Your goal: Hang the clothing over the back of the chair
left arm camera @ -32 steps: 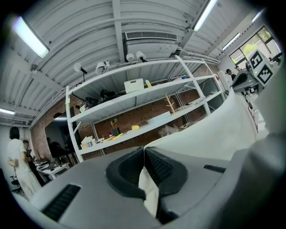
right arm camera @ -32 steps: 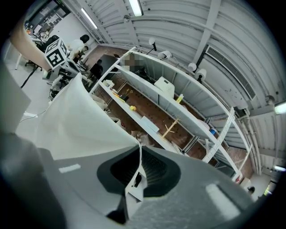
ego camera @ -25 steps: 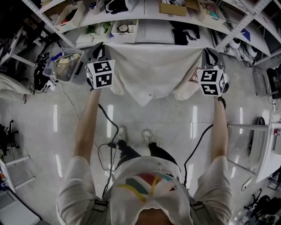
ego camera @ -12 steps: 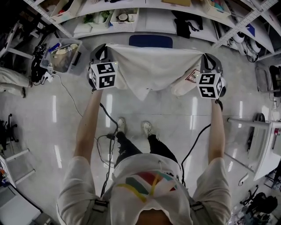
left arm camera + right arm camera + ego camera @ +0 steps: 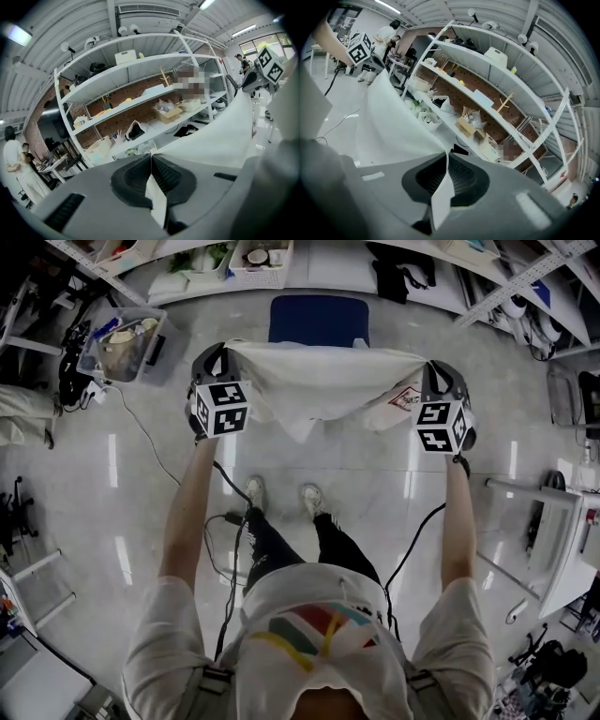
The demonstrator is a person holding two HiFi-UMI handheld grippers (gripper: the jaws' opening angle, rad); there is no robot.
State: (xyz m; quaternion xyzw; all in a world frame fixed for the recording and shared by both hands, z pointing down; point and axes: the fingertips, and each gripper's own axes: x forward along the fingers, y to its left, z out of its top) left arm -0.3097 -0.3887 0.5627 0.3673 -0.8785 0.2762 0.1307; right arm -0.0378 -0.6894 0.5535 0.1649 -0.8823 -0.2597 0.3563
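Shiny floor (image 5: 112, 502) all around, with a blue chair (image 5: 319, 320) right ahead. The white clothing (image 5: 319, 381) is stretched out in the air on the person's side of that chair. The left gripper (image 5: 223, 352) and right gripper (image 5: 434, 371) are each clamped tight on an upper corner of it.

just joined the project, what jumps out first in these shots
A white garment hangs stretched between the left gripper and right gripper, each shut on an edge, at the head view's upper middle. Just beyond it stands a blue chair, with cluttered shelves behind.
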